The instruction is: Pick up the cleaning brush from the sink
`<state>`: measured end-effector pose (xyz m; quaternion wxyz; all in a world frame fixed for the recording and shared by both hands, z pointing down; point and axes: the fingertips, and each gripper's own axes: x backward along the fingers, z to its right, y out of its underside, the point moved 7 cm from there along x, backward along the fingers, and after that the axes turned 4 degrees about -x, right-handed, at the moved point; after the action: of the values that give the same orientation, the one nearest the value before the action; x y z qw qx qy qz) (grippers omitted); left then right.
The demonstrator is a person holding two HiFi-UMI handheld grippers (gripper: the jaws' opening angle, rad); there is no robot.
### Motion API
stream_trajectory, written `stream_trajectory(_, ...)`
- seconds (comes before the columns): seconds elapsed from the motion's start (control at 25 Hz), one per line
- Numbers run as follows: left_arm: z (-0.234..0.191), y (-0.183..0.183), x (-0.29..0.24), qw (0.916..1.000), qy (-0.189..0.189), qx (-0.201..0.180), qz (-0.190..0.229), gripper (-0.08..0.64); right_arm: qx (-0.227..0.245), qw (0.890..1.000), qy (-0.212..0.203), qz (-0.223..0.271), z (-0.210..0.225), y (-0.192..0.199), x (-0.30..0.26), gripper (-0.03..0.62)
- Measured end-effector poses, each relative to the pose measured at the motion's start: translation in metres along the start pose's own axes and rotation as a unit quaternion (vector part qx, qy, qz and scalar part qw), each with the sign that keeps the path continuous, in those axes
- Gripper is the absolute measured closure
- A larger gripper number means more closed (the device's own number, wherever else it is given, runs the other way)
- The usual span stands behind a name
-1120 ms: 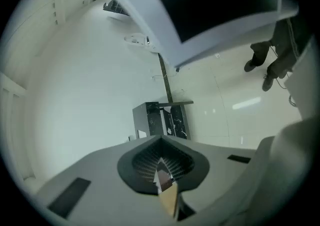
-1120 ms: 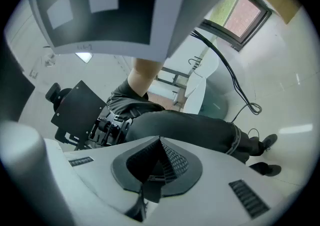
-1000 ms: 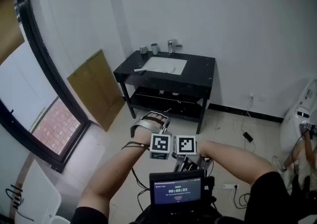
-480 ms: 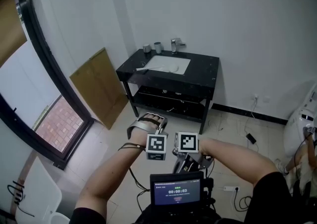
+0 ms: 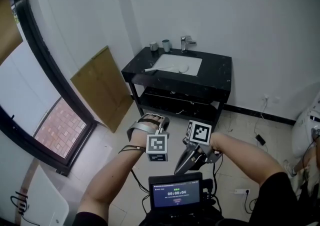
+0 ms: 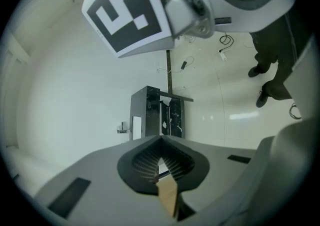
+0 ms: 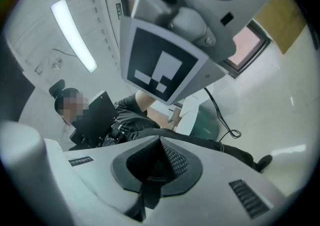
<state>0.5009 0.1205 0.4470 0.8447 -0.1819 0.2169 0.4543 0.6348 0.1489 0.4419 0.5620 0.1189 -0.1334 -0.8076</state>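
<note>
A black sink table (image 5: 215,75) stands far off against the white wall, with a white basin (image 5: 172,62) set in its top. A pale long thing, apparently the cleaning brush (image 5: 150,70), lies at the basin's left edge; it is too small to make out. Both grippers hang low near my body, far from the sink. The left gripper (image 6: 161,139) is shut with nothing in it and looks toward the table (image 6: 150,112). The right gripper (image 7: 160,142) is shut and empty, facing a seated person (image 7: 117,117). Their marker cubes (image 5: 156,148) (image 5: 199,133) show in the head view.
A faucet (image 5: 186,42) and two cups (image 5: 154,46) stand behind the basin. A brown board (image 5: 102,87) leans on the left wall beside a dark window frame (image 5: 40,60). Cables (image 5: 260,139) lie on the floor at right. A small screen (image 5: 176,194) sits below my hands.
The two marker cubes were side by side; now the right gripper has swung off to the right and slightly up. The left has shifted a little. The sink table sits further right in view.
</note>
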Motion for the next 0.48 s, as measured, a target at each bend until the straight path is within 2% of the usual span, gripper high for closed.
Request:
stream_trajectory(0.12,-0.016,0.046,-0.004,0.9999,-0.009,0.005,0.006,0.541,0.029,0.999,0.032,0.029,0.011,-0.048,0.023,0.589)
stream_trajectory(0.24,-0.021,0.086,-0.034,0.9992,0.002,0.037,0.015,0.541,0.052,0.995,0.061,0.064,0.020,-0.088,0.052,0.589)
stream_trajectory(0.36,-0.033,0.121,-0.060,0.9977,0.001,0.065,0.016,0.541,0.051,0.991,0.109,0.064,0.034,-0.118,0.085,0.589)
stream_trajectory(0.48,-0.051,0.152,-0.080,0.9912,0.016,0.129,0.024,0.541,0.061,0.984,0.161,0.044,0.048,-0.142,0.115,0.589)
